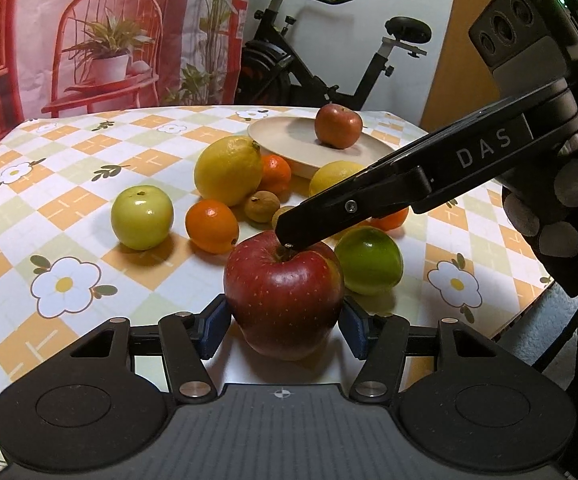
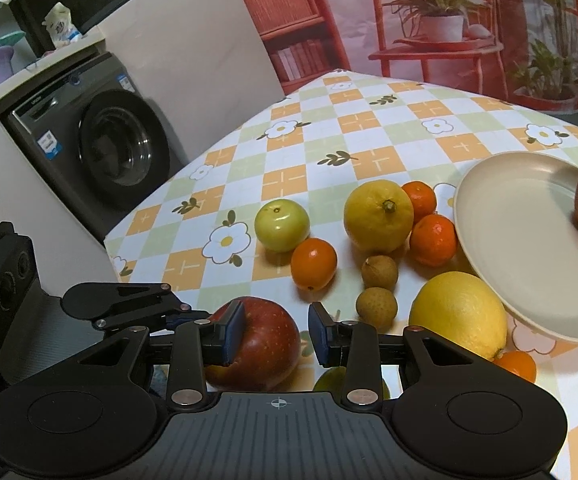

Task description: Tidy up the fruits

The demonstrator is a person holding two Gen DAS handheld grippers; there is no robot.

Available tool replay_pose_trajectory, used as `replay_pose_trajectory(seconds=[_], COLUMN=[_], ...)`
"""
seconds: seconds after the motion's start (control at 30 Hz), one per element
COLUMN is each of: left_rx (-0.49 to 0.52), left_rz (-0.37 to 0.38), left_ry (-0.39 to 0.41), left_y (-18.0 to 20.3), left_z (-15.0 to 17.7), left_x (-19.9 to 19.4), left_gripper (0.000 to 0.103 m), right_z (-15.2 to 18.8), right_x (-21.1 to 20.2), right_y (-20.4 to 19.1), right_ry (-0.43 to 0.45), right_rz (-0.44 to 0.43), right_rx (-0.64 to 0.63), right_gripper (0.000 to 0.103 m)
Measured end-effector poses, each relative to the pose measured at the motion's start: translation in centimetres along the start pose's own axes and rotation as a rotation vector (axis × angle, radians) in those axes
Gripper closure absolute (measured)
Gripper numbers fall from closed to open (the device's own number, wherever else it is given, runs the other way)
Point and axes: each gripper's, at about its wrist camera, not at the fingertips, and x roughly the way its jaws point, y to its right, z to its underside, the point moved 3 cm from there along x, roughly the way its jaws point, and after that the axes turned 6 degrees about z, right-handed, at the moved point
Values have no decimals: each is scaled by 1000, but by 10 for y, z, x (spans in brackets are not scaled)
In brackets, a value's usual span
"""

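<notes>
Behind the table hangs a printed backdrop (image 1: 101,36) of red chairs and potted plants, with an exercise bike (image 1: 321,56) beside it in the left wrist view and a washing machine (image 2: 101,140) off the table's edge in the right wrist view. Checked orange, green and white tablecloth (image 1: 69,184) with daisy prints covers the table.

A cream plate (image 1: 289,140) sits at the far side and carries one small red apple (image 1: 337,126).

The left gripper (image 1: 283,326) has its blue pads (image 1: 213,330) pressed against both flanks of a large red apple (image 1: 285,296), which rests on the cloth at the near edge. The right gripper (image 2: 276,332) reaches in from the right; its jaws stand partly apart with nothing between them, one finger lying over the top of the same apple near the stem.

Fruit lies loose between that apple and the plate. A big lemon (image 1: 228,170) stands near the middle, a second lemon (image 1: 335,178) just beside the plate's rim. A green apple (image 1: 142,217) sits apart to the left, a darker green fruit (image 1: 369,260) touching or nearly touching the large apple's right side. An orange (image 1: 211,226) lies before the big lemon, a mandarin (image 1: 276,174) behind it. Two small brown longans (image 1: 262,207) lie in the centre.
</notes>
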Motion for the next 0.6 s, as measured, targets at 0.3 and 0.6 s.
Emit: replay_pose_trajectory(seconds=[0.3, 0.6], left_rx=[-12, -29], left_rz=[9, 6], left_ry=[-17, -19], left_y=[-4, -5], left_z=[2, 4], left_x=[0, -1], left_gripper=[42, 42], right_z=[-1, 0], right_x=[7, 17], right_y=[-3, 4], right_ry=[-50, -102], right_rz=[-54, -94], right_rx=[21, 121], right_gripper=[69, 60])
